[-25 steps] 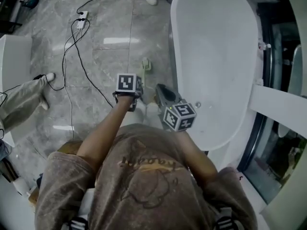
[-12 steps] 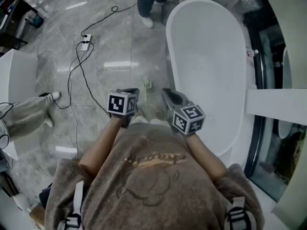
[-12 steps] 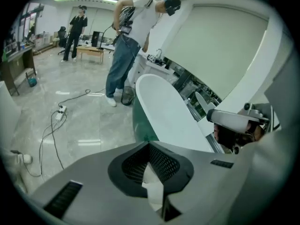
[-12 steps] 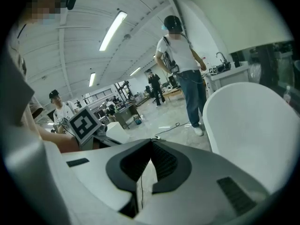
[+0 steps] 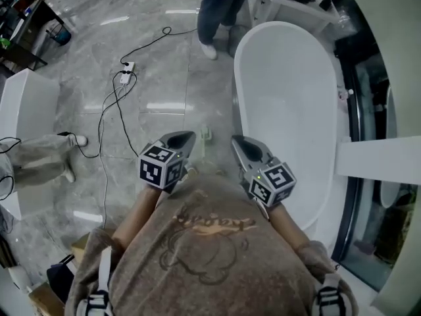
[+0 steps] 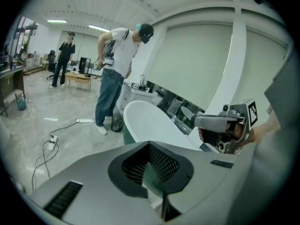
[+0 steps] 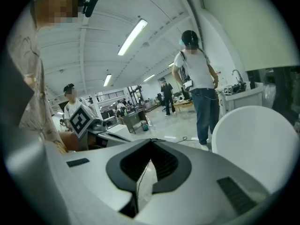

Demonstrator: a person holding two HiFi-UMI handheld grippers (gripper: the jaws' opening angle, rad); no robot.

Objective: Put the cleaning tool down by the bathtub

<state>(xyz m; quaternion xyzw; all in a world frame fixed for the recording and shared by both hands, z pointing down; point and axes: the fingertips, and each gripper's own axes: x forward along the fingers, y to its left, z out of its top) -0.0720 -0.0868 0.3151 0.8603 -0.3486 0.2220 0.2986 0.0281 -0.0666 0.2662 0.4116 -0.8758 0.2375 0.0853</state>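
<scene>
The cleaning tool point(image 5: 205, 135), small and pale green, lies on the grey floor close to the left side of the white bathtub point(image 5: 289, 91). Neither gripper touches it. My left gripper point(image 5: 183, 138) hangs above the floor just left of the tool, jaws shut and empty point(image 6: 152, 172). My right gripper point(image 5: 237, 142) hangs just right of the tool, beside the tub's rim, jaws shut with nothing between them point(image 7: 143, 172). The bathtub point(image 6: 145, 121) shows ahead in the left gripper view and at the right as the bathtub point(image 7: 253, 139) in the right gripper view.
A person point(image 5: 217, 12) stands at the tub's far end. Black cables and a white power strip point(image 5: 125, 71) lie on the floor to the left. Another person's leg and shoe point(image 5: 46, 153) are at the far left, beside a white block point(image 5: 20, 104).
Both grippers have lifted up and back toward the body, away from the tool, which stays on the floor. The head view has risen and shows more of the room.
</scene>
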